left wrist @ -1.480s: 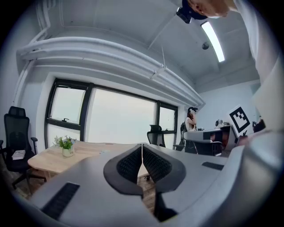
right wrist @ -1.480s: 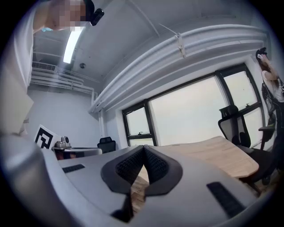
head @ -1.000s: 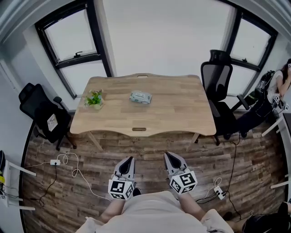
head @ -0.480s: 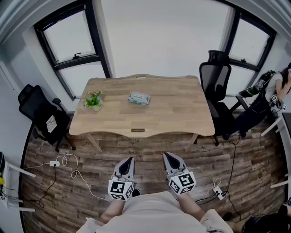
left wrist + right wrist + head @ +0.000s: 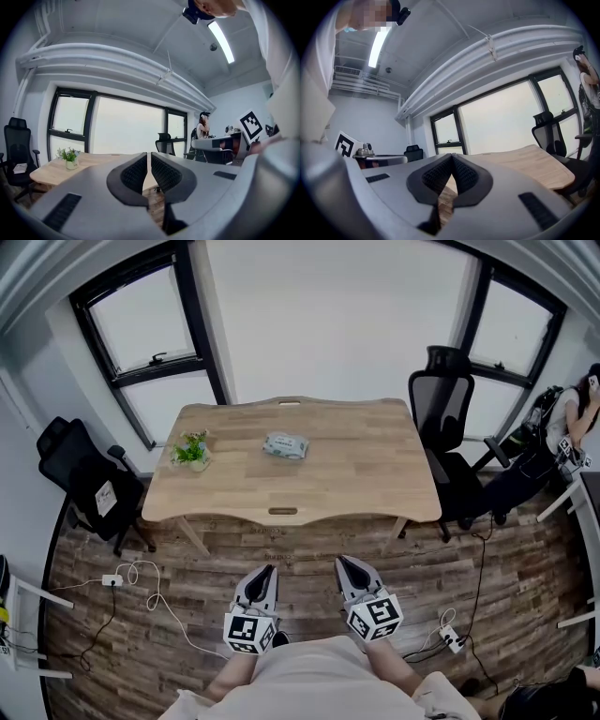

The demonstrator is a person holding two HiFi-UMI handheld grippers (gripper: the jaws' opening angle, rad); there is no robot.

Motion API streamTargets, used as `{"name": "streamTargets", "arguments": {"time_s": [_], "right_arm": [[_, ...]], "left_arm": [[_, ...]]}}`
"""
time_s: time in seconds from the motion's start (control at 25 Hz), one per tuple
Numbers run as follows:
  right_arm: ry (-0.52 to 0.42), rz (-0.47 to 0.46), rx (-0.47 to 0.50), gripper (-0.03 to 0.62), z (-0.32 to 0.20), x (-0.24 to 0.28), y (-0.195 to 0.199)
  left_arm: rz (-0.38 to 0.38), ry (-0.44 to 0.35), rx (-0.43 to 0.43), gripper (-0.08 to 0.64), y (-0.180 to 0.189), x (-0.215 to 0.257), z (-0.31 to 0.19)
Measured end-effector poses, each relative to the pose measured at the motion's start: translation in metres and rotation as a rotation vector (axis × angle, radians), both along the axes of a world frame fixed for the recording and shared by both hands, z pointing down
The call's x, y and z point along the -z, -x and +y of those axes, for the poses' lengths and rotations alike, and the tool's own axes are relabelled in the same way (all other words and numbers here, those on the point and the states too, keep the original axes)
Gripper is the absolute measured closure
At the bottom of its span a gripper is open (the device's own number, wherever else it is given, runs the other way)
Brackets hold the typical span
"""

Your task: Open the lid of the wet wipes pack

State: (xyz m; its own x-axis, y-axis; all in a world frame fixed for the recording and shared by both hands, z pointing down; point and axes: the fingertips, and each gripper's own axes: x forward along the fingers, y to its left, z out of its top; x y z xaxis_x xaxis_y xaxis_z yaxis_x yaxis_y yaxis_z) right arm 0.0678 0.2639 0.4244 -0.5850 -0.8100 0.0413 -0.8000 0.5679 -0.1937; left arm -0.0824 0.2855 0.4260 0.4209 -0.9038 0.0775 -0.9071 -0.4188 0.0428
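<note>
A pale green wet wipes pack [image 5: 285,444] lies flat on the wooden table [image 5: 366,474], a little left of its middle, lid down. Both grippers hang well short of the table, over the plank floor near my body. My left gripper [image 5: 266,570] is shut with nothing in it; in the left gripper view its tips [image 5: 147,154] nearly touch. My right gripper [image 5: 343,562] is shut too, its tips [image 5: 452,155] meeting, empty. The pack does not show in either gripper view.
A small potted plant [image 5: 193,450] stands at the table's left end. Black office chairs sit at the left [image 5: 84,479] and right [image 5: 450,427] of the table. Cables and power strips [image 5: 131,573] lie on the floor. A person [image 5: 579,409] sits at far right.
The view has shifted very slightly; the table sits a touch lower in the picture. Both grippers have kept still and stayed shut.
</note>
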Motion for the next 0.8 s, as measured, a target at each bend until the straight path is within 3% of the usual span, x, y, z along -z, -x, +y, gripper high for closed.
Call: {"name": "streamTargets", "arguments": {"time_s": [0.4,0.6,0.8], "right_arm": [[-0.003,-0.002,0.0,0.584,0.005,0.0,-0.002],[-0.004,-0.004,-0.003,0.584,0.005,0.0,-0.005],[-0.003,-0.008,0.001,0.584,0.006,0.001,-0.007]], "left_arm": [[-0.015,-0.015,0.021,0.53,0.001,0.001,0.004],[-0.015,-0.009,0.01,0.359,-0.004,0.0,0.002],[-0.015,-0.015,0.011,0.267,-0.009,0.001,0.003]]}}
